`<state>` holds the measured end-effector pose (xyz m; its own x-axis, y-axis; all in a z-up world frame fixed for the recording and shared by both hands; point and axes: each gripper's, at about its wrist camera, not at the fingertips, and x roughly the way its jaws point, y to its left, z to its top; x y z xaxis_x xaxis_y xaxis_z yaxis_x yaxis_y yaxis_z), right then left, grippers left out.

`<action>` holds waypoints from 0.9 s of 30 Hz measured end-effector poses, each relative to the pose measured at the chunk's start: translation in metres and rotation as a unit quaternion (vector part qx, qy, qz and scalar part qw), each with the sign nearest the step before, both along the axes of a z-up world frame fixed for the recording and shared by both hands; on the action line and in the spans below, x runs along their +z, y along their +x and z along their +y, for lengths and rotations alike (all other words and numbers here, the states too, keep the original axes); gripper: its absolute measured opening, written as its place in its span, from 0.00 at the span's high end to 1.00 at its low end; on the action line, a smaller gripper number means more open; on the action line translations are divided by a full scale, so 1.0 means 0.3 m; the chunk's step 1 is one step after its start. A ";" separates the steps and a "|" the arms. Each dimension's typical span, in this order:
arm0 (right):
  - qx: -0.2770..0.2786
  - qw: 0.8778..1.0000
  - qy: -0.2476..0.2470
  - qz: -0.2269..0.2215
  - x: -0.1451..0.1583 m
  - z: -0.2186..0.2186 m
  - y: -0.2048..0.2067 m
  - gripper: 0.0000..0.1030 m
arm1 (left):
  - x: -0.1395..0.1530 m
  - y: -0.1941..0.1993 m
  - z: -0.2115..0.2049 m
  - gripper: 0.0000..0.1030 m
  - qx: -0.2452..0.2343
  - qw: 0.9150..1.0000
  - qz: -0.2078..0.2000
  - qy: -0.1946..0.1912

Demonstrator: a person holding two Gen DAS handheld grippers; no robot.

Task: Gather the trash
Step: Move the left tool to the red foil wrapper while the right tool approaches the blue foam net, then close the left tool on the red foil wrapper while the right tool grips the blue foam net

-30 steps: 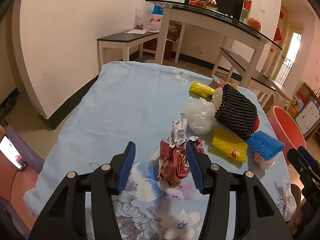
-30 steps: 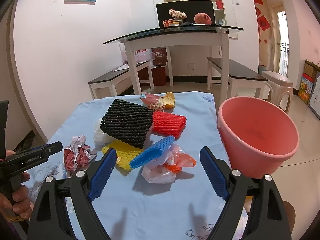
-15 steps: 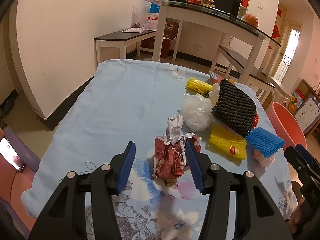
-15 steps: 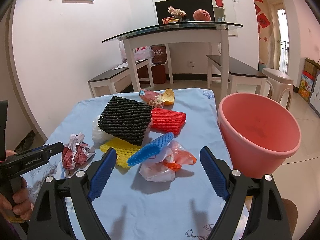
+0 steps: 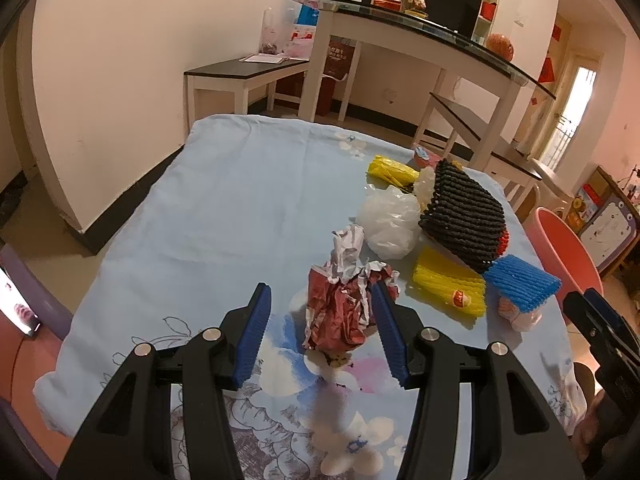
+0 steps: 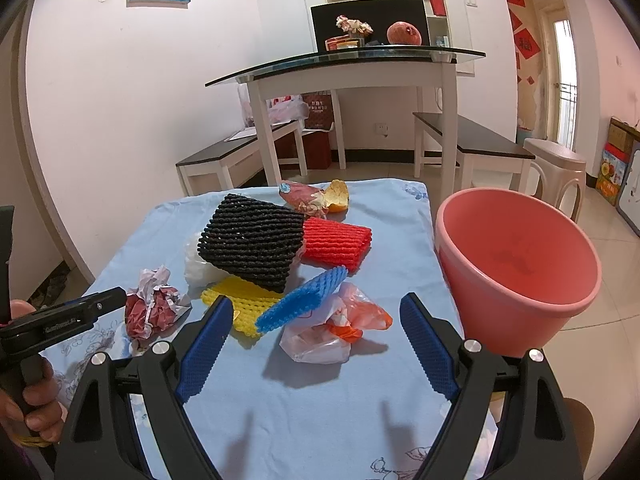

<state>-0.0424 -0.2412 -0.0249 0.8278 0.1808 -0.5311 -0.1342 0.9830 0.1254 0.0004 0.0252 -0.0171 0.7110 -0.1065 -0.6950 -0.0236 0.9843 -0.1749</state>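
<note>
Near the left edge of the tabletop, the left gripper is seen with its fingers apart around a crumpled red-and-white wrapper; the right pad lies against the paper, the left pad stands clear of it. Toward the middle, a white plastic bag, a black foam net, a yellow foam net, a red foam net and a blue foam net are heaped together. The right gripper is held with fingers wide apart and empty, before a clear-and-orange bag. Just off the right edge, a pink bucket is seen.
</note>
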 end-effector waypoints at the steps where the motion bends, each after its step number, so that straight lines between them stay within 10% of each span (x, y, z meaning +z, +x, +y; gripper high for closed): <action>1: 0.000 1.000 0.001 0.000 0.000 -0.002 -0.003 0.19 | -0.003 -0.003 -0.001 0.49 -0.004 1.000 -0.001 -0.003; 27: 0.033 0.999 0.017 0.008 -0.021 0.012 0.029 0.22 | -0.071 0.056 0.025 0.58 -0.027 0.999 0.018 -0.033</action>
